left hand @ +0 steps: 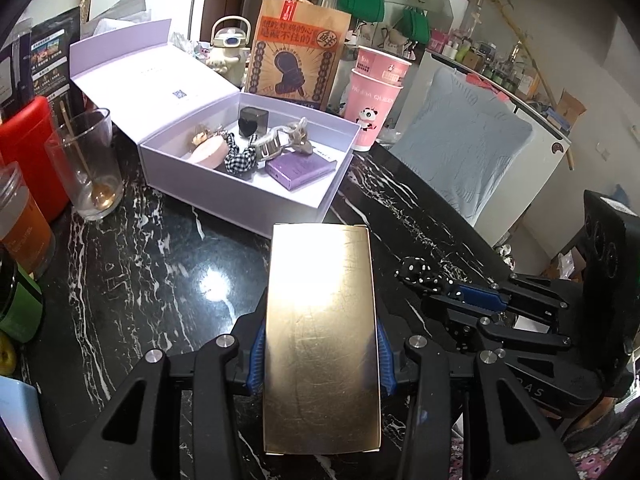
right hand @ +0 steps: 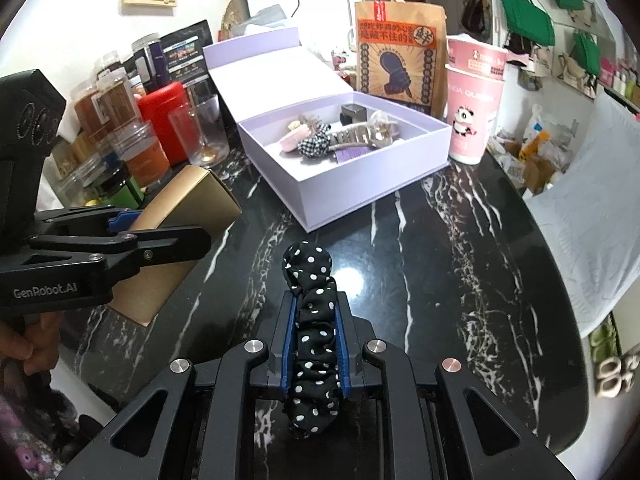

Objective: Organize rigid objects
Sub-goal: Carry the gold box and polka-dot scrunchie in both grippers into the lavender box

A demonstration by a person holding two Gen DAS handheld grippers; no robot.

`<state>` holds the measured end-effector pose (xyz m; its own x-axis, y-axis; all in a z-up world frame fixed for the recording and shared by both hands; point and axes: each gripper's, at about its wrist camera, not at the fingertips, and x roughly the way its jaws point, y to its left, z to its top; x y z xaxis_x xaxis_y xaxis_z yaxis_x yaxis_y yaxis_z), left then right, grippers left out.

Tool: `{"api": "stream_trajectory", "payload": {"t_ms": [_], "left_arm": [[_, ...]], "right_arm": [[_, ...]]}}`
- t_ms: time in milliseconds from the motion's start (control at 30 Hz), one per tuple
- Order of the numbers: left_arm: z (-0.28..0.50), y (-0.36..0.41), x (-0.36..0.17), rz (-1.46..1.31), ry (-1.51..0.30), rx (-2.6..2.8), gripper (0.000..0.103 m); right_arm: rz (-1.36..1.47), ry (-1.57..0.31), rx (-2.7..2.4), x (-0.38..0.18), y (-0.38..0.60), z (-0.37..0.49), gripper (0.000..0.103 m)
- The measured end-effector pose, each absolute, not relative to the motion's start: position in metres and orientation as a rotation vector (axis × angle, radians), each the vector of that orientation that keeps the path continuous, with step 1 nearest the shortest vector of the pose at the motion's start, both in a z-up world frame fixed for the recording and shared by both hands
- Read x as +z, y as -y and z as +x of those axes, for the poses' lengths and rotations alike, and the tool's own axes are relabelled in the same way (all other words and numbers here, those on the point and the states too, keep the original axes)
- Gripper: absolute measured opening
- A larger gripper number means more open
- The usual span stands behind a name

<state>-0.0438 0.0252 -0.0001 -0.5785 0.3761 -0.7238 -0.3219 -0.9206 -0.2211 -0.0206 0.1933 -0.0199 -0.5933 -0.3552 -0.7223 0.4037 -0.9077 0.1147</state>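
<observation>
Gold box [left hand: 320, 340] stiff, smooth, probably light and slippery; left gripper [left hand: 320, 354] clamped on its long sides, held above black table [left hand: 160, 272]. Dotted scrunchie [right hand: 314, 336] soft, squeezed between closed right gripper [right hand: 316, 350] jaws. Lilac box [right hand: 360, 184] ahead, open.

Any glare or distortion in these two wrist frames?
Left wrist: glare washes out the middle of the gold box, and a lamp hotspot sits on the black marble table. Right wrist: smaller hotspot on the table beside the polka-dot scrunchie. Both: fisheye bends the edges, dark corner vignetting, centre sharp.
</observation>
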Motion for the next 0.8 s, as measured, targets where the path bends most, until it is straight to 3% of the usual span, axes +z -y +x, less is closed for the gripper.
{"api": "stream_trajectory", "payload": {"t_ms": [800], "left_arm": [[-0.081, -0.027, 0.056, -0.996, 0.045, 2.557, 0.043]], "right_arm": [[0.933, -0.127, -2.43, 0.039, -0.182, -0.057, 0.017]]}}
